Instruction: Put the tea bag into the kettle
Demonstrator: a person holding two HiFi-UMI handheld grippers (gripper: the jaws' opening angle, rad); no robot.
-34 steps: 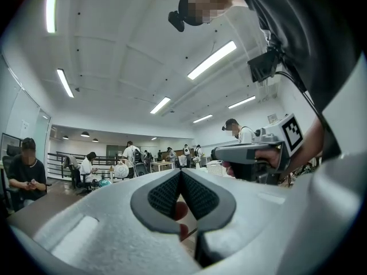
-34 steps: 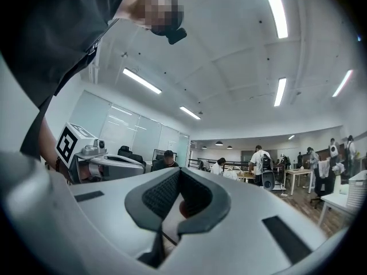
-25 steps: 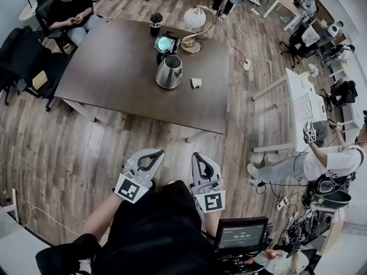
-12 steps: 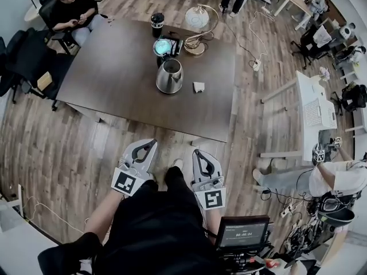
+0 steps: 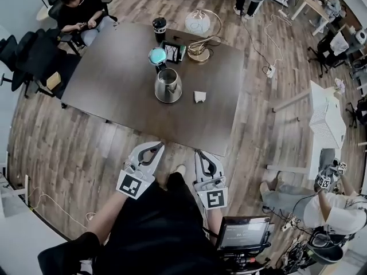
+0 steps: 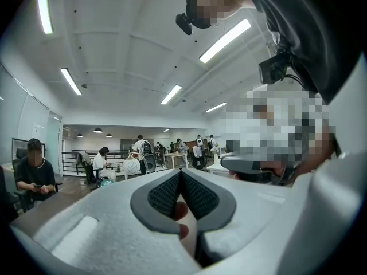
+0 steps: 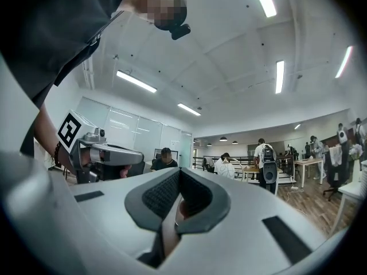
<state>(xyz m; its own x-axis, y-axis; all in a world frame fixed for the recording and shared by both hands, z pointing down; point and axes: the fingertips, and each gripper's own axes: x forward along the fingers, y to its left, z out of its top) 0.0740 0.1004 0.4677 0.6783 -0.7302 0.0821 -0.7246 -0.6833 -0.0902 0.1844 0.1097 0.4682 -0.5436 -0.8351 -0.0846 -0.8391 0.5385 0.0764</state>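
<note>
Starting at the left: the left gripper is tucked in close to the person's body, out over the wood floor and short of the table's near edge. Its jaws are pressed together with nothing in them, which makes sense since there's nothing to grab out there. Moving right, the kettle sits about mid-table. A teal round thing sits just behind it toward the far edge; could be its lid or base, hard to say. The tea bag lies just right of the kettle, not touching it, so it should be an easy pinch. Then the right gripper, side by side with its twin and also closed up empty. Looks like the approach stage, since neither gripper is over the table yet. The right one seems the natural pick for the bag, being on that side.
</note>
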